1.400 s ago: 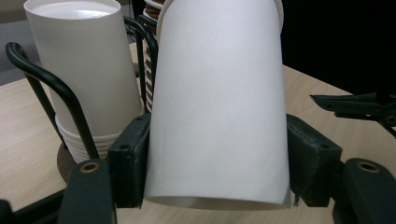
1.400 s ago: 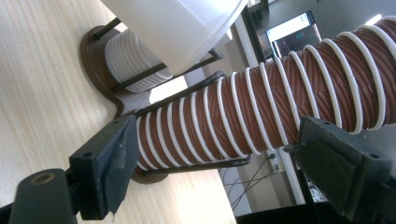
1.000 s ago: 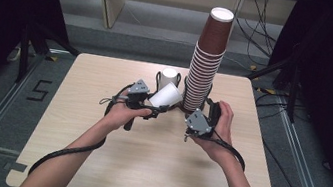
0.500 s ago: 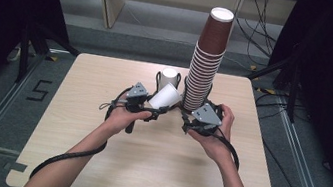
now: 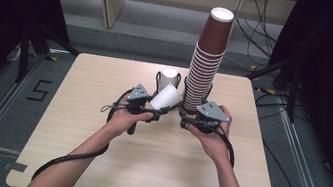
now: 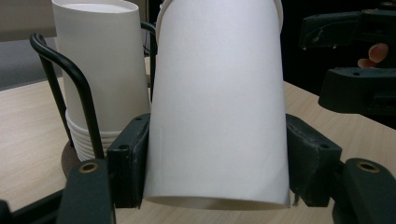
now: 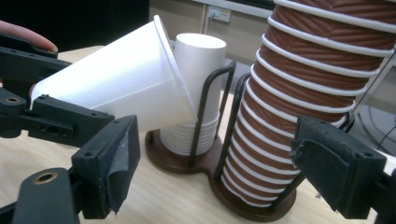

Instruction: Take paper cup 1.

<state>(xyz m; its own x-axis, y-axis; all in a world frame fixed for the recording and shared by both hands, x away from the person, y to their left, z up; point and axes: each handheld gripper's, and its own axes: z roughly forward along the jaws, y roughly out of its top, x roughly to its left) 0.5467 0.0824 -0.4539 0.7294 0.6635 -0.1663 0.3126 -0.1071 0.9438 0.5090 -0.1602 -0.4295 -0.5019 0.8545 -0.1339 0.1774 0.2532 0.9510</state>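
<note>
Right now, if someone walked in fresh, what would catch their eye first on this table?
Most striking is the tall stack of brown ribbed cups in its wire holder at the table's far side, right of centre. Just left of it, the left tool grips a tilted white cup, near a shorter white stack.

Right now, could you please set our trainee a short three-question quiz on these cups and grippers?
1. True or false: the left gripper is shut on the white cup.
2. Which stack stands taller: A white stack, B brown stack?
3. Fill in: the right gripper has its jaws ___, nothing between the pads.

Key: 1 true; 2 B; 3 open.
</note>
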